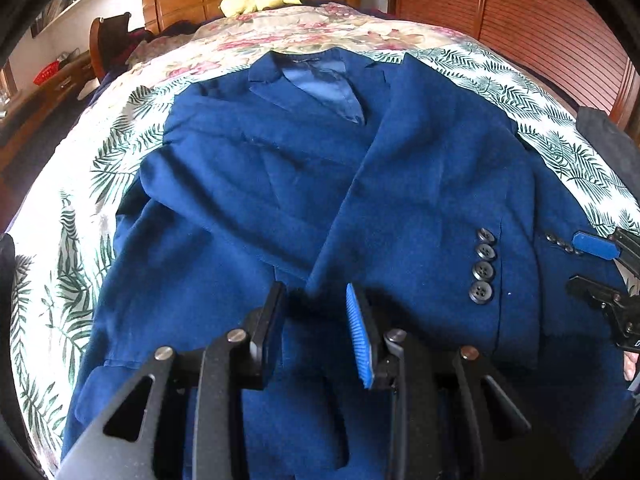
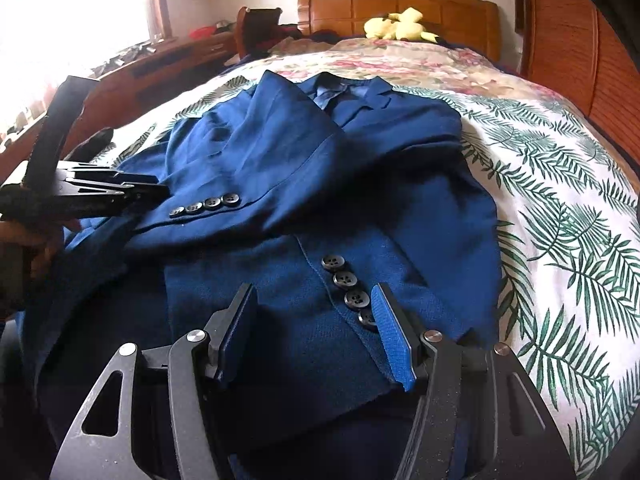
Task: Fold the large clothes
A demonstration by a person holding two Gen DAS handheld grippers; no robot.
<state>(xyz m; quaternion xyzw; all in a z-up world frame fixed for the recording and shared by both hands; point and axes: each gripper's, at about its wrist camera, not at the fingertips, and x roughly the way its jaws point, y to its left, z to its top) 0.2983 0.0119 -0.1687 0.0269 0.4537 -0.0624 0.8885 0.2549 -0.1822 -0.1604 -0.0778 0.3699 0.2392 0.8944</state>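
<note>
Blue woollen suit jacket [image 1: 320, 184] lies face up on the bed, on a white bedspread printed with green fern leaves [image 2: 560, 208], its collar far from the person and its hem close to both tongs, so the long axis runs straight away from them. Nearest, the left tongs [image 1: 316, 320] hover just over the lower front of the jacket, partly open, and nothing is between the pads as far as I can see. The right tongs [image 2: 316, 332] stand wider open over the cuff of one sleeve, with its row of dark buttons [image 2: 346, 288] just beside one pad; they hold nothing. Both sleeves are already laid across the front. In my judgement the coming move is to take the hem and bring it toward the collar, and both hands are about equally near to it. The right wrist view shows a second buttoned cuff [image 2: 204, 205] touching the tip of the left tongs, while the left wrist view shows the lining at the collar more clearly. Farther back are a flowered quilt [image 1: 304, 32], a yellow plush toy [image 2: 396, 24] and the wooden headboard [image 2: 400, 4].
</note>
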